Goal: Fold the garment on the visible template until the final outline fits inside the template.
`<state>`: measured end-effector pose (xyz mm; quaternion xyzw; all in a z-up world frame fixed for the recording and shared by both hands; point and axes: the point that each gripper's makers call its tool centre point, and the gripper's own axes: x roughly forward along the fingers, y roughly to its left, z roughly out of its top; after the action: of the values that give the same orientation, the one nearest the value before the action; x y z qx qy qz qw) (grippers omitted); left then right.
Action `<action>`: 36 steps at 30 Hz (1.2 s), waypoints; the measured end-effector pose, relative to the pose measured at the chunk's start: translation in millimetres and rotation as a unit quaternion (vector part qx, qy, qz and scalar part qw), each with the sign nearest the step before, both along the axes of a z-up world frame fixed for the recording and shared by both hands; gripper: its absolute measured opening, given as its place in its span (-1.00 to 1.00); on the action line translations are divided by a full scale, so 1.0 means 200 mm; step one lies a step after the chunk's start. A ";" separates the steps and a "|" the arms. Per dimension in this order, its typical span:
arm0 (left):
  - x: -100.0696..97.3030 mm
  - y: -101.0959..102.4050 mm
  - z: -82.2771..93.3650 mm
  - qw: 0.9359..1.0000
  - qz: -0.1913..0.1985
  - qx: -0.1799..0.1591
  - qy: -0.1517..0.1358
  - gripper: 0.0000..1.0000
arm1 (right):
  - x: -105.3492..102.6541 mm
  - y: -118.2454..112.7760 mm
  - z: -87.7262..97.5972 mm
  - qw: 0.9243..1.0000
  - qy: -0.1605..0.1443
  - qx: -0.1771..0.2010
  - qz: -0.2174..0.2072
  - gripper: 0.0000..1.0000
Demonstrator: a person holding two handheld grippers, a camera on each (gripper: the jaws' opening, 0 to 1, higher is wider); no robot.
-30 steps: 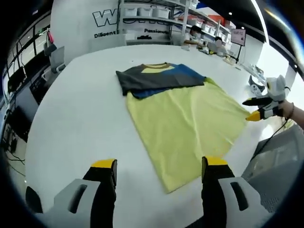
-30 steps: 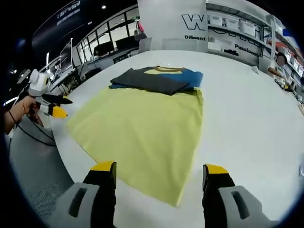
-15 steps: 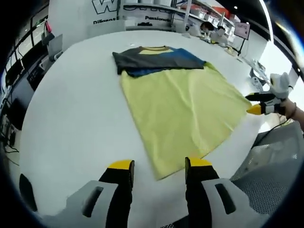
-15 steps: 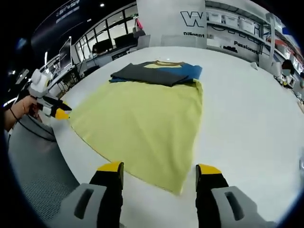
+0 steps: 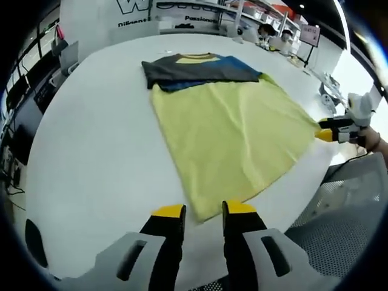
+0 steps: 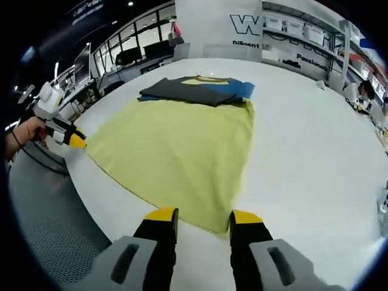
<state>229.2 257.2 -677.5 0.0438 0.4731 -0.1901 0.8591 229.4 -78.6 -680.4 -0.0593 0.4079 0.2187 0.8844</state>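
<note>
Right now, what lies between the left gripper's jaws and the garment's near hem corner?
Nothing but a short strip of bare white table. In the left gripper view, the left gripper sits just short of the yellow garment corner.

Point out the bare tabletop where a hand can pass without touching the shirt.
Bare white table runs wide along the yellow shirt's long edge in the left gripper view, and beyond the folded dark sleeves. Crowded: the hem corners, where the left gripper and right gripper sit at the table's edge.
</note>
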 end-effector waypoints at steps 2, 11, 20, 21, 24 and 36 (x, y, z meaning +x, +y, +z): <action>-0.01 0.01 -0.01 1.000 -0.005 0.014 0.002 -0.63 | 0.01 -0.03 0.01 1.000 -0.005 -0.003 -0.011 -0.67; -0.01 0.02 -0.01 1.000 -0.005 0.023 0.000 -0.85 | 0.02 -0.07 0.00 1.000 -0.007 -0.021 -0.019 -1.00; -0.02 0.01 0.00 0.999 -0.035 0.030 -0.001 -0.87 | 0.01 -0.06 0.01 1.000 -0.009 -0.015 -0.018 -1.00; -0.02 0.01 0.00 0.999 -0.035 0.030 -0.002 -0.87 | 0.01 -0.06 0.01 1.000 -0.010 -0.014 -0.015 -1.00; -0.02 0.02 0.01 0.999 -0.037 0.031 -0.004 -0.87 | 0.00 -0.06 0.02 1.000 -0.010 -0.016 -0.006 -1.00; -0.07 0.06 0.06 0.998 -0.056 0.034 0.008 -0.87 | -0.04 -0.01 0.09 0.999 -0.004 -0.013 0.040 -1.00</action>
<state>216.1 269.9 -665.0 0.0974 0.4832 -0.2223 0.8412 221.5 -81.1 -662.2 -0.0885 0.4043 0.2483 0.8758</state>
